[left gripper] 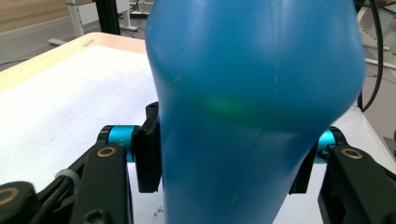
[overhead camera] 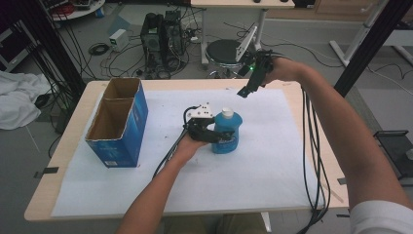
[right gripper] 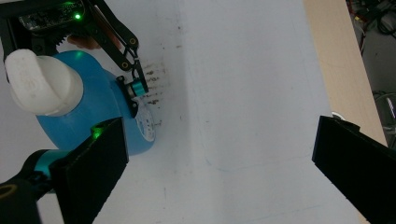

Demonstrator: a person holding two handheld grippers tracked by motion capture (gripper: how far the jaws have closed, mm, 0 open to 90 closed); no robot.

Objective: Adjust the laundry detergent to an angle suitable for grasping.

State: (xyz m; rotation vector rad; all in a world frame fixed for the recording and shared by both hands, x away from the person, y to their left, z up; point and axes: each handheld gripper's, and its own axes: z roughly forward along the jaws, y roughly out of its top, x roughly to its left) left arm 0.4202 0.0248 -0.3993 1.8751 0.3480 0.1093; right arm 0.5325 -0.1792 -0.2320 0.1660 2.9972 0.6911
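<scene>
1. The blue plastic bottle with a white cap is stood upright on the white-covered bench.
2. It is pinched by the left gripper jaws.
3. The right gripper jaws are spread, raised above the bench.

The bottle is smooth, glossy blue plastic with a matt white plastic cap. The box is printed blue cardboard, raw brown inside. A white, matt paper-like sheet covers the pale wood table. The left gripper has matt black plastic jaws.
</scene>
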